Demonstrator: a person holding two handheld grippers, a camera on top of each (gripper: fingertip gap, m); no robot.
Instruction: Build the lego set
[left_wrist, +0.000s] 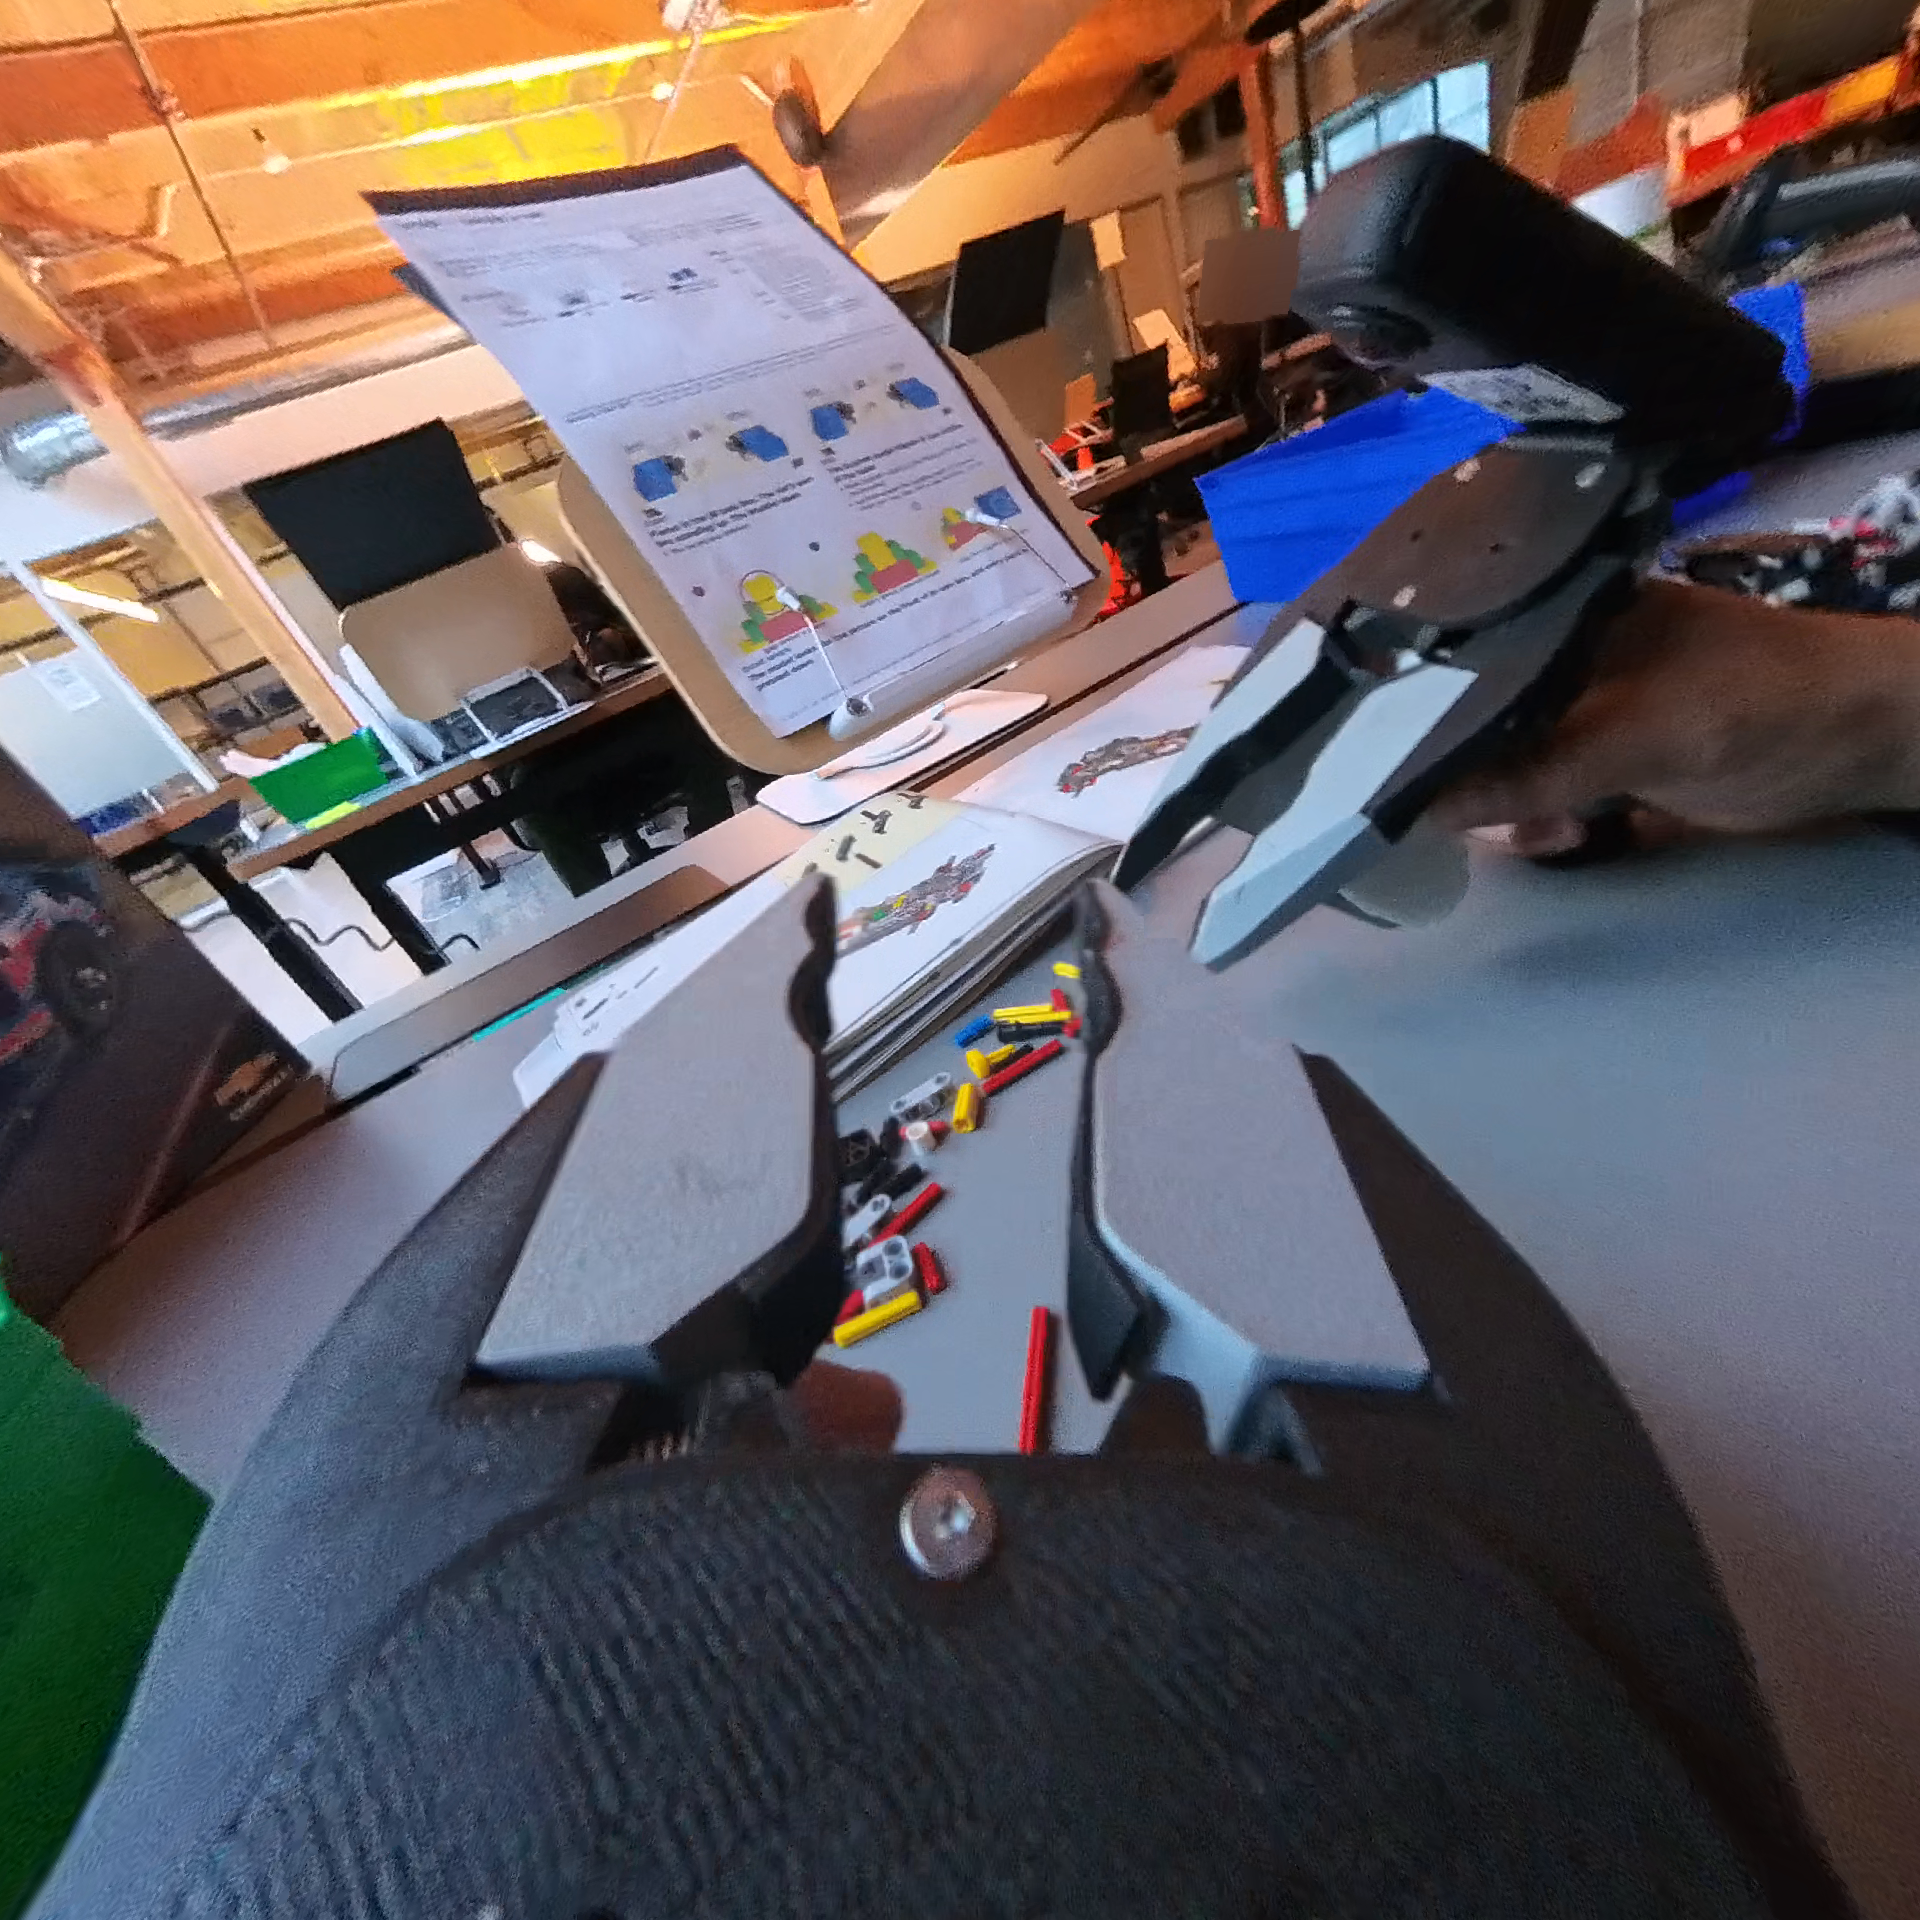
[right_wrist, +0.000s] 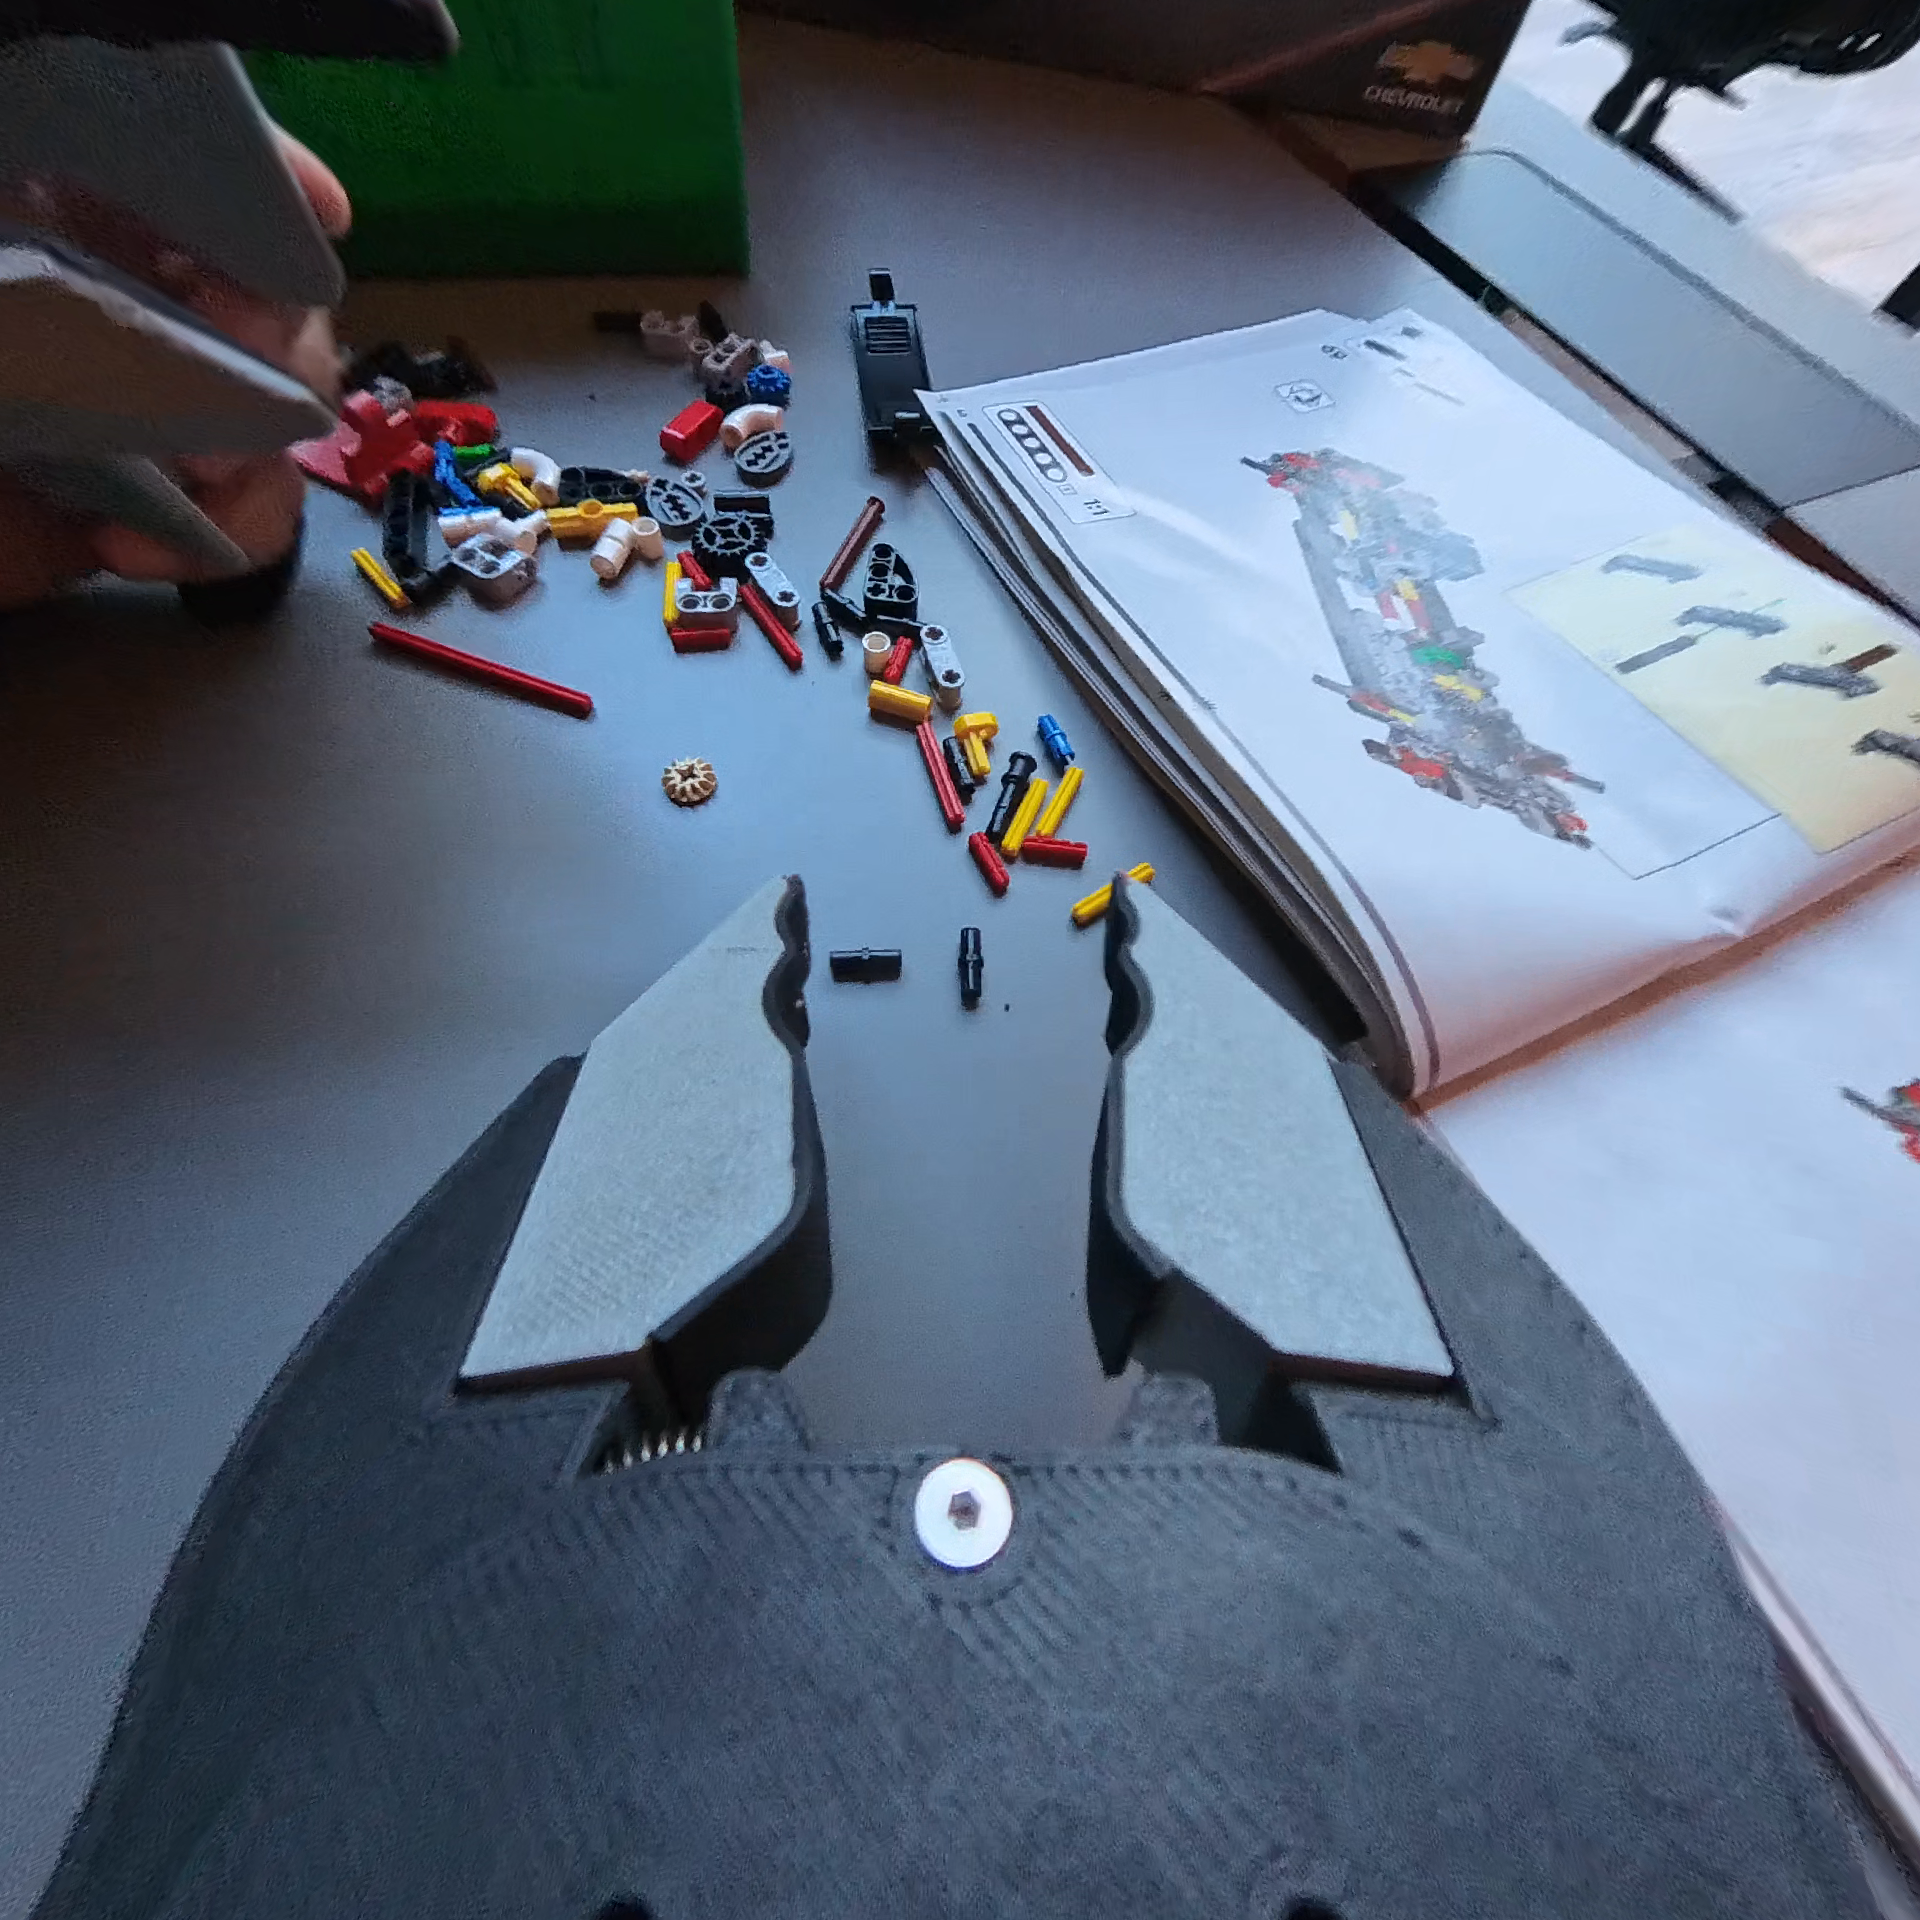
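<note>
- Plainly, the right tool (right_wrist: 956, 935) hangs low over the grey table (right_wrist: 312, 987) with its jaws well apart and nothing in its hold.
- Two small black pins (right_wrist: 865, 965) lie loose on the table between its fingertips, one lying crosswise and the other (right_wrist: 969, 966) lengthwise; neither pad touches them.
- A short yellow pin (right_wrist: 1096, 900) lies just beside the right fingertip.
- Ahead of it lies a scatter of small building parts (right_wrist: 644, 520) in red, yellow, black, grey and blue, with a long red axle (right_wrist: 480, 670) and a tan gear (right_wrist: 689, 780) set a little apart.
- An open instruction booklet (right_wrist: 1455, 675) lies to the right of the scatter.
- The left tool (left_wrist: 956, 935) is held above the table, its jaws partly apart and bare, with coloured pins (left_wrist: 1023, 1023) on the table showing through the gap.
- Seen from the left side, the right tool (left_wrist: 1179, 909) points down towards the table near the booklet (left_wrist: 935, 914).
- A printed sheet on a stand (left_wrist: 748, 436) rises behind the booklet, and a green box (right_wrist: 540, 135) and a dark carton (left_wrist: 114, 997) stand at the table's edge.
</note>
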